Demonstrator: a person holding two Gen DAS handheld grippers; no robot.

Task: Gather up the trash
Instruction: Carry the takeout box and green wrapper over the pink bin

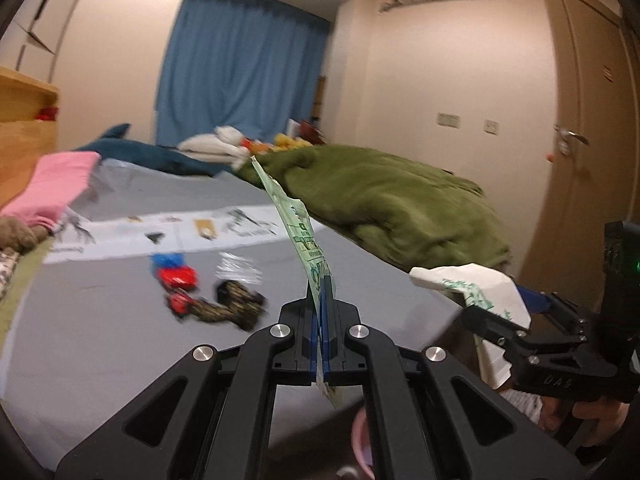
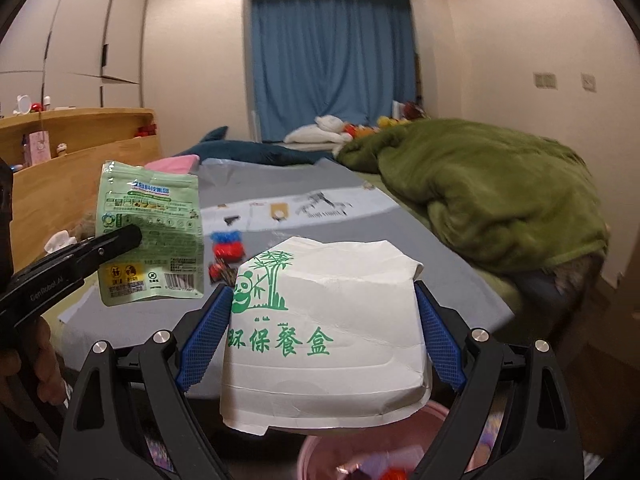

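My left gripper (image 1: 320,300) is shut on a flat green snack pouch (image 1: 298,232), held edge-on above the bed's foot; the pouch also shows in the right wrist view (image 2: 150,236). My right gripper (image 2: 324,300) is shut on a crumpled white paper meal box (image 2: 324,336) with a green panda print; the box shows at the right of the left wrist view (image 1: 472,292). A pink bin (image 2: 360,456) sits on the floor just below the box. Red and blue wrappers (image 1: 176,276) and a camouflage piece (image 1: 232,304) lie on the grey bed sheet (image 1: 100,320).
A green blanket (image 1: 392,208) is heaped on the bed's right side. A pink cloth (image 1: 56,184), a blue shark plush (image 1: 132,148) and pillows lie at the far end. A wooden headboard shelf (image 2: 80,148) stands left. A door (image 1: 588,120) is at right.
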